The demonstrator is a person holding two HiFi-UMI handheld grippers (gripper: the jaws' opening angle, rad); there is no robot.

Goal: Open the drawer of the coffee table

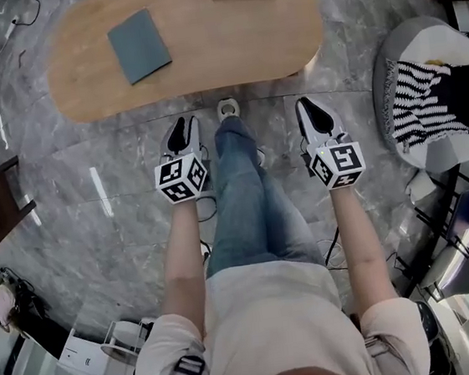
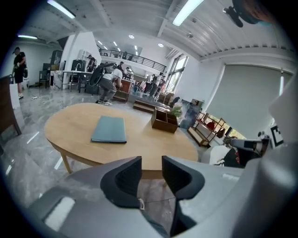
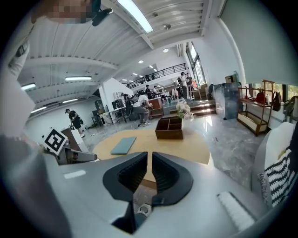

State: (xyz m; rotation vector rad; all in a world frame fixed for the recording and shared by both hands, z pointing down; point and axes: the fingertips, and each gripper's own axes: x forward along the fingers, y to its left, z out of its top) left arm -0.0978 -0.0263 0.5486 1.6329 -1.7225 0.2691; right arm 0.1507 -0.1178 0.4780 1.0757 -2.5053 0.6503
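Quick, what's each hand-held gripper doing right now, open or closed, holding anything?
Left hand-held gripper: open, nothing between the jaws.
Right hand-held gripper: barely open, holding nothing.

The table (image 1: 226,40) is low, with a broad top of pale, honey-coloured wood, long and rounded like a bean, its corners all curved and its surface smooth and level. It stands squarely upright on a grey marbled floor (image 1: 93,198), carried on slim pale wooden legs set in from the rim, one slanted leg (image 2: 65,161) showing under the left end. The drawer I cannot pick out: below the near edge of the top there is only a thin, darker wooden band that looks flush and unbroken.
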